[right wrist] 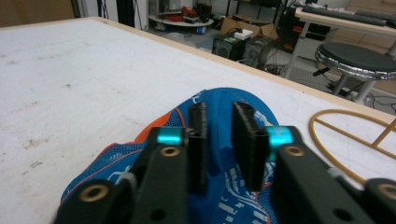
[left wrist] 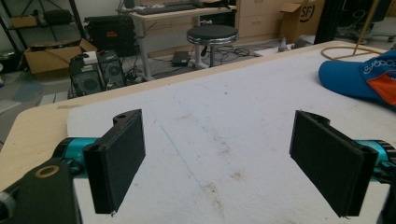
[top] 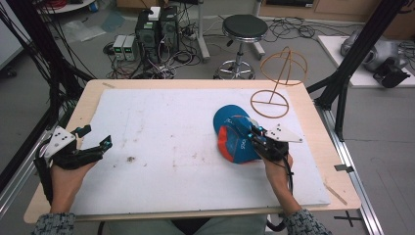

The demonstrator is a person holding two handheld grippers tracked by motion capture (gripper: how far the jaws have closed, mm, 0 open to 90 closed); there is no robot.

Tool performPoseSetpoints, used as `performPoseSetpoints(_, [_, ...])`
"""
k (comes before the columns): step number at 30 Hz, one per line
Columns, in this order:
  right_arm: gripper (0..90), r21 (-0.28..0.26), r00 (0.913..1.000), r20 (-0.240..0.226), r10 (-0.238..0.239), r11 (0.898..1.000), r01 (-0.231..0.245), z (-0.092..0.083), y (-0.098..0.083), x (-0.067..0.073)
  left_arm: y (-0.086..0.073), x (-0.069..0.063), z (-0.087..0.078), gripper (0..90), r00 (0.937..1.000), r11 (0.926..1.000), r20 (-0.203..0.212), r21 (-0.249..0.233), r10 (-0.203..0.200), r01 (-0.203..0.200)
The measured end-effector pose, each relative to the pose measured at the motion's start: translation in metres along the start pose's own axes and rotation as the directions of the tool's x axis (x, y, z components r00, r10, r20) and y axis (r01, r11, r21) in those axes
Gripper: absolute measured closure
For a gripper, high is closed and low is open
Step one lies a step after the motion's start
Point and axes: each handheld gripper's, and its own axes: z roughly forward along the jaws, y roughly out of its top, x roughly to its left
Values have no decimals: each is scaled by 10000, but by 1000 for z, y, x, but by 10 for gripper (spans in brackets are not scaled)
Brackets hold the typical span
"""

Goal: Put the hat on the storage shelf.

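Cap lies crown-up on the white mat, just short of the wire stand; right gripper sits over its crown, jaws narrowed to a slim gap with cloth between — whether it truly pinches, cannot tell; left gripper wide apart, holding nothing, far across the mat from the cap; likely step: grasping the cap, next a firm squeeze, then a lift toward the stand.

- The brown cardboard box, far right in the left gripper view, carries the dark letters "SF".
- The blue and orange fabric cap has white printing, but it is too small to read.
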Motion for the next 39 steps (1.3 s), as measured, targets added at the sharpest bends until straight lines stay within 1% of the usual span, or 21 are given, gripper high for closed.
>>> performPoseSetpoints(2, [861, 39, 10000, -90, -23, 10000, 23, 0, 0, 0, 0, 0, 0, 185, 10000, 10000, -9, 0, 15, -15])
performPoseSetpoints(4, [881, 101, 9998, -161, -76, 9999, 77, 1, 1, 0, 0, 0, 0, 185, 10000, 10000, -12, -3, 13, -13])
performPoseSetpoints(6, [888, 145, 9998, -198, -12, 9999, 15, 2, 3, 0, 0, 0, -1, 185, 10000, 10000, -31, 7, 20, -20])
performPoseSetpoints(11, [894, -35, 9996, -200, 193, 9998, -194, 3, 12, -3, 1, 1, -2, 186, 10000, 10000, -48, -11, -8, 8])
performPoseSetpoints(12, [894, -116, 9998, -167, 128, 9998, -130, 3, 15, -4, 0, 1, -2, 186, 10000, 10000, -55, -8, -6, 6])
performPoseSetpoints(15, [894, -168, 9996, -250, 158, 9997, -162, 7, 23, -5, 0, 1, -2, 186, 10000, 10000, -54, 10, -10, 10])
performPoseSetpoints(19, [895, -327, 9995, -317, 29, 9995, -39, 10, 38, -5, 0, 1, -1, 186, 10000, 10000, -45, 19, -8, 8])
performPoseSetpoints(22, [895, -515, 9990, -449, -13, 9987, -10, 14, 50, -4, 1, 1, -2, 187, 10000, 10000, -45, 14, -2, 2])
performPoseSetpoints(26, [896, -551, 9983, -574, -140, 9984, 108, 18, 64, -3, 1, 2, -3, 187, 10000, 10000, -55, -20, -22, 22])
performPoseSetpoints(27, [896, -613, 9982, -589, -111, 9981, 74, 19, 67, -4, 1, 2, -3, 187, 10000, 10000, -52, -34, -22, 22])
performPoseSetpoints(30, [896, -738, 9978, -653, -63, 9973, 15, 21, 78, -6, 1, 2, -3, 187, 10000, 10000, -53, -42, -26, 26])
performPoseSetpoints(32, [896, -779, 9977, -672, -119, 9969, 66, 22, 85, -8, 1, 2, -3, 187, 10000, 10000, -51, -35, -28, 28])
performPoseSetpoints(33, [896, -779, 9977, -672, -119, 9969, 66, 22, 85, -8, 1, 2, -3, 187, 10000, 10000, -51, -35, -28, 28])
performPoseSetpoints(34, [896, -876, 9966, -813, -155, 9961, 83, 25, 93, -11, 1, 3, -3, 187, 10000, 10000, -44, -28, -34, 34])
performPoseSetpoints(39, [896, -1164, 9957, -879, -295, 9930, 191, 26, 116, -17, 1, 3, -3, 187, 10000, 10000, 10, -29, -31, 31])
